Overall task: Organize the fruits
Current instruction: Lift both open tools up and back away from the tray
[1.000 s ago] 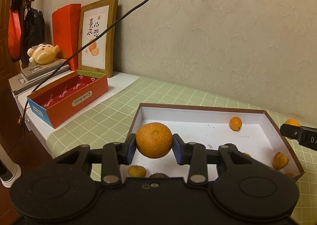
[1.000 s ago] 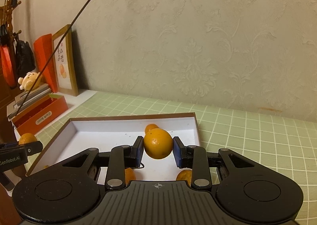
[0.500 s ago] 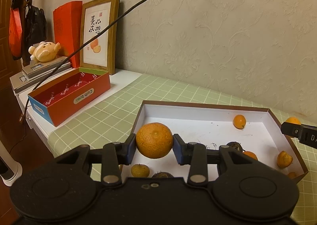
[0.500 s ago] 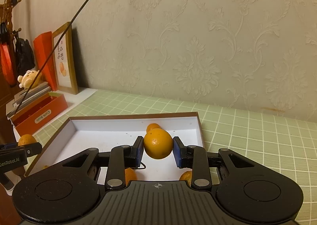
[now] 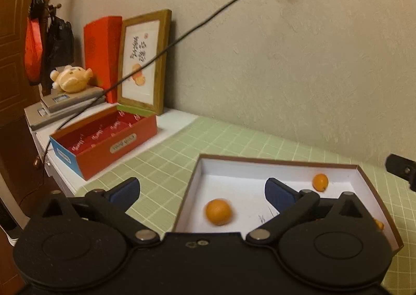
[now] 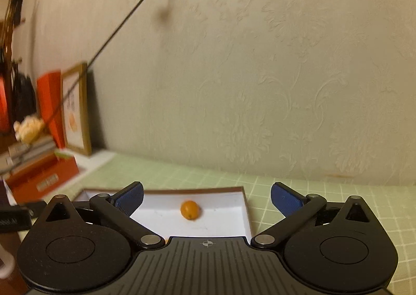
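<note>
Both tongs are opening wide, nothing btwn pads: left tongs [image 5: 201, 195] w/ blurred orange [image 5: 218, 211] lying just below/ahead inside white box [image 5: 374, 191]; right tongs [image 6: 207, 200] are facing small orange [image 6: 190, 210].

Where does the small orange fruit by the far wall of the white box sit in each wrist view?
Left wrist: small orange fruit upper right inside the brown-rimmed white box, near its far wall.
Right wrist: the same fruit, probably, centre of the box floor.
Shared landmark: wooden picture frame against the wall.
</note>
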The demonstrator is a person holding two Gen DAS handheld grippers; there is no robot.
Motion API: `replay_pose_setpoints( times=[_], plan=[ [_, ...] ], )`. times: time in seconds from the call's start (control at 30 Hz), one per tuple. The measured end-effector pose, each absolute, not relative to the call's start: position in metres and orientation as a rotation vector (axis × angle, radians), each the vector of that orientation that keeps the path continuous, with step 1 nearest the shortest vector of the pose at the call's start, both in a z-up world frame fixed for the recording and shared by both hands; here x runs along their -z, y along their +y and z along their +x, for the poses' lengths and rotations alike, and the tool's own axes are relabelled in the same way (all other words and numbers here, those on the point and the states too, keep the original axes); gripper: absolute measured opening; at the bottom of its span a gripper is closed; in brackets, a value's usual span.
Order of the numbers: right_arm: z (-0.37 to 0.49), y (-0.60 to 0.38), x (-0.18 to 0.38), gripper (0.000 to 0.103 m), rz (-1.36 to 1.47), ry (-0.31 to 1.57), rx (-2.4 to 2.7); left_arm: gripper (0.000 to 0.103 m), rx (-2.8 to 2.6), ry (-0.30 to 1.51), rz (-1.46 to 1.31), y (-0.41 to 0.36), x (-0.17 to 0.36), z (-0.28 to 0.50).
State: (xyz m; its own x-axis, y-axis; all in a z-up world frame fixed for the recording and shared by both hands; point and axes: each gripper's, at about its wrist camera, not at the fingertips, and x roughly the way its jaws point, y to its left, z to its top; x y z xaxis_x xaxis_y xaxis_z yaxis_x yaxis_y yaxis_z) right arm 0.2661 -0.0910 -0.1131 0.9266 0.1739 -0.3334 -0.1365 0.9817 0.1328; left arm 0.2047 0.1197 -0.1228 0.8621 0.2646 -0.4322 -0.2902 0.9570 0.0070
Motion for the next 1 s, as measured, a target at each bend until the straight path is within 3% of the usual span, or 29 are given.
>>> replay_pose_setpoints(
  times=[1.0],
  plan=[
    [0.250, -0.097, 0.107, 0.103, 0.105, 0.371, -0.161, 0.097, -0.288, 0.440, -0.018, 0.110, 0.119, 0.198]
  ],
)
